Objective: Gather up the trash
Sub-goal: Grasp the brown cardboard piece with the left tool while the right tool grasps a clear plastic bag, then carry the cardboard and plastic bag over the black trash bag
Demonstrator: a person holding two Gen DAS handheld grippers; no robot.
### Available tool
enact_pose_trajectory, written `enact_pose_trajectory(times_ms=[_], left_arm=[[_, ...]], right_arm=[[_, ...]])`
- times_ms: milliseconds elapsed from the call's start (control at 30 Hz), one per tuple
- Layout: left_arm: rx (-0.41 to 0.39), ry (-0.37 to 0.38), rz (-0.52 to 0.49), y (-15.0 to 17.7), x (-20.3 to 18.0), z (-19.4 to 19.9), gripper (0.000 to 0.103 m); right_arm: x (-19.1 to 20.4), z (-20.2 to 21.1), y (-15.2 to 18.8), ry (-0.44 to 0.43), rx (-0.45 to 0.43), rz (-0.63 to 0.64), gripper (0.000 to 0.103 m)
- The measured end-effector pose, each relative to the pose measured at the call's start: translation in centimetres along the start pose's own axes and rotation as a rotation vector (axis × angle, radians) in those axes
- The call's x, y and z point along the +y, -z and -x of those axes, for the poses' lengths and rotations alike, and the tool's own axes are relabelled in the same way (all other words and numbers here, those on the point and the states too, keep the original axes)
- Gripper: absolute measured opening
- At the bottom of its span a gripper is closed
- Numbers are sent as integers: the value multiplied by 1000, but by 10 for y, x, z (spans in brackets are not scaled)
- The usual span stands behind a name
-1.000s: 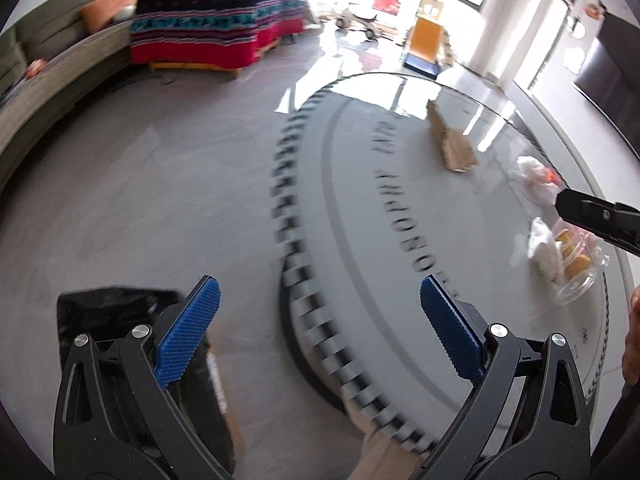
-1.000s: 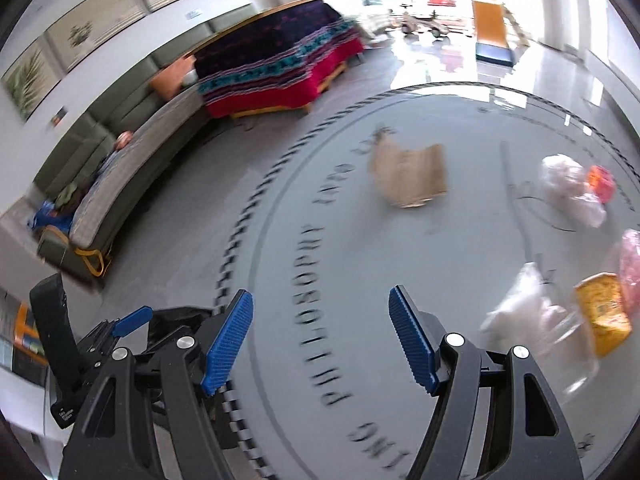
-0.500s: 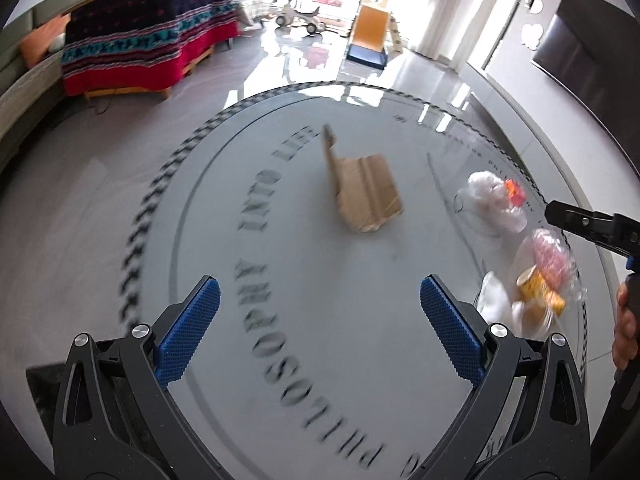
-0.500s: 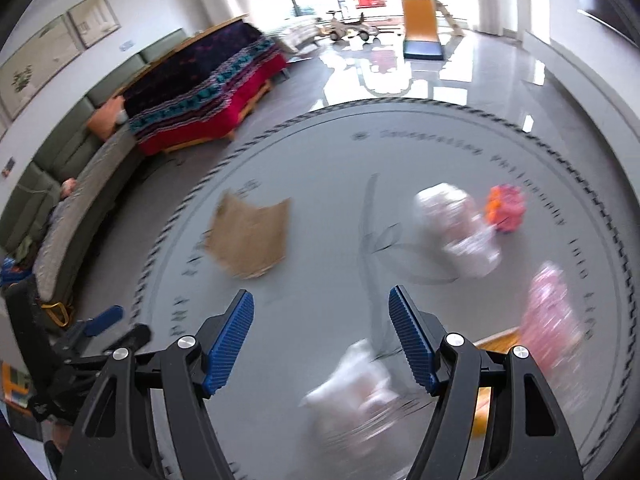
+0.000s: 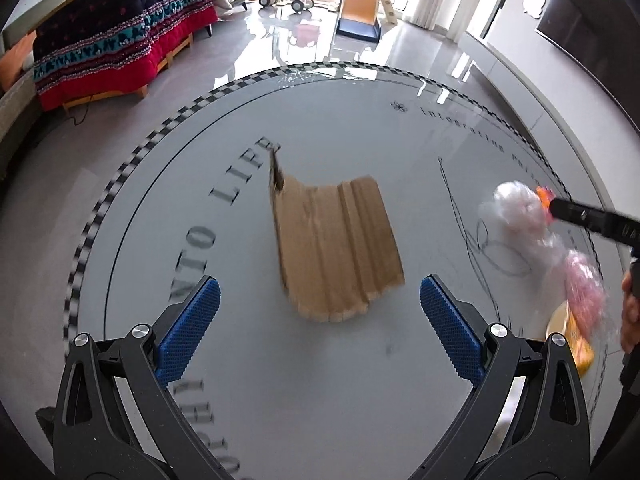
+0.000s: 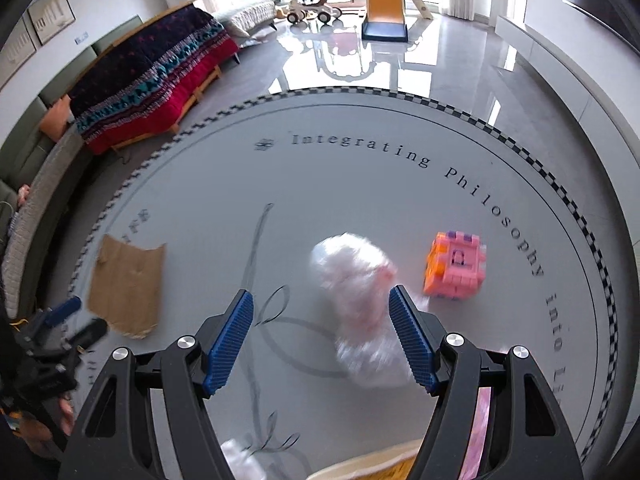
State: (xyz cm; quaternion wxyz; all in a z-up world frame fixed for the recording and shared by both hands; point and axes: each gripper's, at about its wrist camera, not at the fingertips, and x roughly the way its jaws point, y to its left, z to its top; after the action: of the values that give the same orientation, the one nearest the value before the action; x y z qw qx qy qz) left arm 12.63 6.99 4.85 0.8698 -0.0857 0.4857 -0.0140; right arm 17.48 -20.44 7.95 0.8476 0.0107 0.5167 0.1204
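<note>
Beside the crumpled bag [image 6: 356,280], only the right wrist view shows a pink block toy [image 6: 456,266].

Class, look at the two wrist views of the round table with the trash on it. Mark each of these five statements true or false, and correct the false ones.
1. The piece of cardboard lies ahead of the left gripper, untouched. True.
2. The right gripper is clamped shut on the pink block toy. False: its jaws stand open and empty; the toy sits apart, beyond its right finger.
3. A crumpled white plastic bag lies in front of the right gripper. True.
4. The table is square. False: it is round, with a checkered rim.
5. The left gripper holds the cardboard. False: its jaws are open and empty.
</note>
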Motion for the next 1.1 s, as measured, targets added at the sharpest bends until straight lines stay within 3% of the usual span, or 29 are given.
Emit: enact_pose_trajectory(times_ms=[133, 367, 467, 533, 733, 800, 1100], left_arm=[[-12, -39, 12, -24, 2, -16, 97], [3, -44, 45, -40, 4, -44, 93], [29, -31, 47, -38, 3, -52, 71], [54, -15, 46, -35, 1, -57, 40], [72, 58, 102, -30, 4, -59, 10], [79, 96, 126, -27, 7, -59, 8], [43, 139, 99, -10, 2, -25, 6]], right_arm=[[-6, -23, -10, 19, 29, 10, 71], [-18, -51, -12, 58, 76, -7, 54], [-19, -50, -11, 45, 66, -12, 48], [-19, -47, -9, 42, 59, -14, 44], [-22, -34, -3, 10, 30, -27, 37], [-19, -26, -1, 5, 14, -26, 36], [6, 24, 1, -60, -52, -10, 36]])
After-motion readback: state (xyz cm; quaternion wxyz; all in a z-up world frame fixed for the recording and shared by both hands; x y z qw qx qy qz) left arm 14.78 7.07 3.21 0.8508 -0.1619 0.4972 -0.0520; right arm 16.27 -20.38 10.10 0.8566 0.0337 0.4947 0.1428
